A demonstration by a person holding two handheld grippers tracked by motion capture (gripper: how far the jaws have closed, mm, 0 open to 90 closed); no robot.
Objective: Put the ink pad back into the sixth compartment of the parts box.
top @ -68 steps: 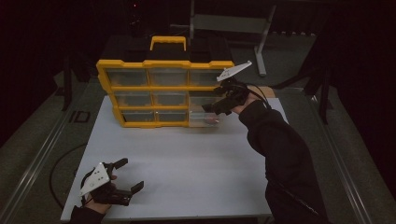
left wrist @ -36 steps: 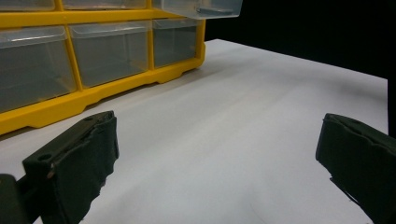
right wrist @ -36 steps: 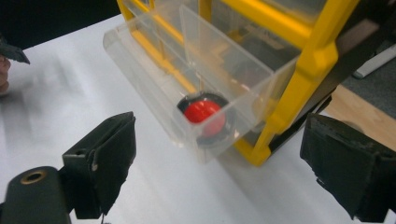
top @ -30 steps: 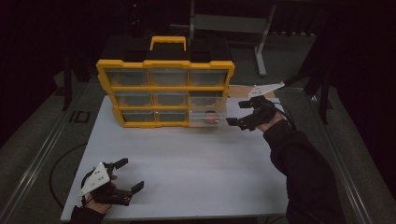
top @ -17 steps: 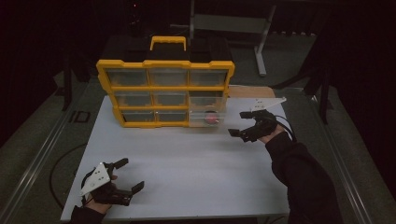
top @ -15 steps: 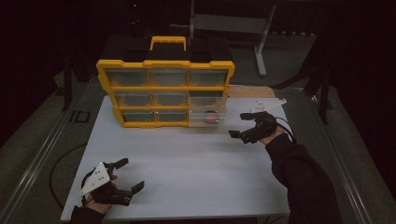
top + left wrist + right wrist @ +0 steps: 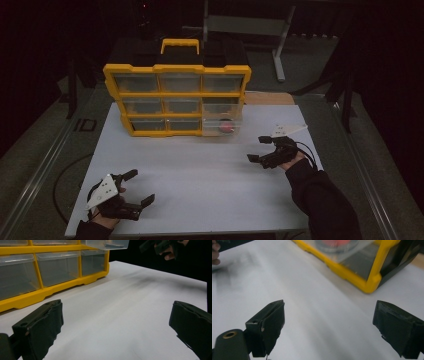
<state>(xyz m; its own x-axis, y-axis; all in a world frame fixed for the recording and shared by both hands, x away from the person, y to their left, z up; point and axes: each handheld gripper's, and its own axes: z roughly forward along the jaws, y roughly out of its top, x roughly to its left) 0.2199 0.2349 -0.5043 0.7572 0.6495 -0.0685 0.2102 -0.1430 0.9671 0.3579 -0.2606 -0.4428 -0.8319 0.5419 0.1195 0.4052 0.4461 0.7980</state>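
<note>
A yellow organizer (image 7: 177, 100) with clear drawers is standing at the far side of the white table (image 7: 200, 175), its handle up. Its bottom-right drawer (image 7: 223, 126) is sticking out toward the person, and a red object (image 7: 227, 126), perhaps a round one, is lying inside; the right gripper view is too blurred to tell more. The right gripper (image 7: 260, 149) is hovering near that drawer's front right, jaws spread wide with nothing between them. The left gripper (image 7: 135, 192) is sitting at the near left corner of the table, well apart from the organizer, its jaws also gaping wide and holding nothing.
</note>
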